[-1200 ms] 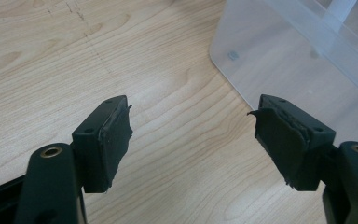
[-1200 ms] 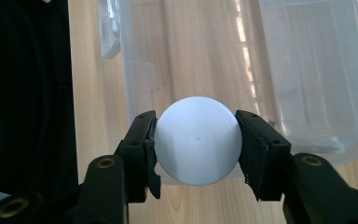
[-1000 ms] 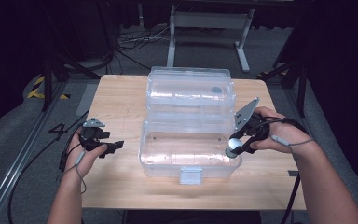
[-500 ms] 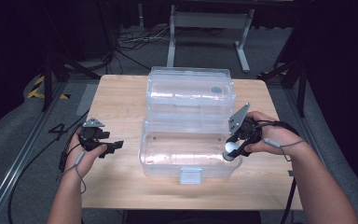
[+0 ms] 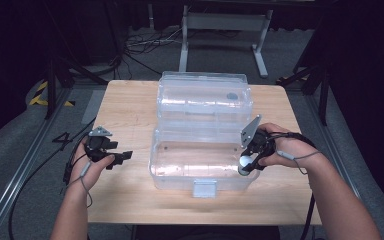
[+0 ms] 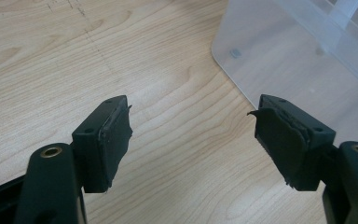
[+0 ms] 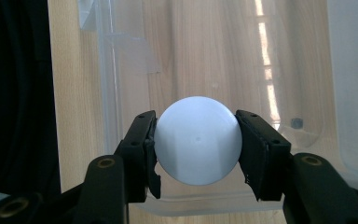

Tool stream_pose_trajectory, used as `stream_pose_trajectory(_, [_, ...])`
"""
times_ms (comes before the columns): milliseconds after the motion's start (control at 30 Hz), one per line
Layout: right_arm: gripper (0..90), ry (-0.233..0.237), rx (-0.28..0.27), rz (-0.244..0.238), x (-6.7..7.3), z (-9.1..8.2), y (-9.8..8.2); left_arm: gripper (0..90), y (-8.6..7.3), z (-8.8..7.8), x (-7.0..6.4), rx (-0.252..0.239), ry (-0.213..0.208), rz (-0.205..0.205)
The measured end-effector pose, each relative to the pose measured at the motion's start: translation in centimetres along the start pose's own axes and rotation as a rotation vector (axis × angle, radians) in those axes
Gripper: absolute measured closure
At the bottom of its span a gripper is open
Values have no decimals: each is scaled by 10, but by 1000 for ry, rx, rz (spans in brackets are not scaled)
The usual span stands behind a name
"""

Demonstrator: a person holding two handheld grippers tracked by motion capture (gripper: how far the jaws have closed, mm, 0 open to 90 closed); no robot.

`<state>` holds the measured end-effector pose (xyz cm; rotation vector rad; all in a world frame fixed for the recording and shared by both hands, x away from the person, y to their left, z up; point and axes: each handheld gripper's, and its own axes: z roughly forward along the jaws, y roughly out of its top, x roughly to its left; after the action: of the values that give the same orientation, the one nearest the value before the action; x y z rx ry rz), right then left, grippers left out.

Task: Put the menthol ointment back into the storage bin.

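Right gripper (image 7: pixel 196 144) clamped on smooth white ball (image 7: pixel 197 144), round, matte, over clear plastic box (image 5: pixel 202 145), left gripper (image 6: pixel 193 140) jaws apart w/ nothing between

I see a light wooden table (image 5: pixel 130 107) on a grey floor (image 5: pixel 25 140). One thing rests directly on its top: a clear plastic box (image 5: pixel 200 160), lid folded open behind it, sitting mid-table and reaching almost to the far edge. Its front latch faces my side. To the left and right of the box I see bare wood.
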<state>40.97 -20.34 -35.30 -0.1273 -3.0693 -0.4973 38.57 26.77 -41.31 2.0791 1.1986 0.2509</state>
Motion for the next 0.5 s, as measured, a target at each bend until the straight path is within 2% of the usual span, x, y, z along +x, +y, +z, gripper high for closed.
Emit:
stream_pose_trajectory(267, [508, 10, 19, 1, -3, 10, 1, 273, -1, -1, 1, 1, 1, -4])
stream_pose_trajectory(300, [508, 12, 31, 15, -2, 11, 1, 273, -1, -1, 1, 1, 1, -3])
stream_pose_trajectory(500, [508, 20, 41, 2, -3, 19, 2, 273, -1, 0, 2, -1, 3, -4])
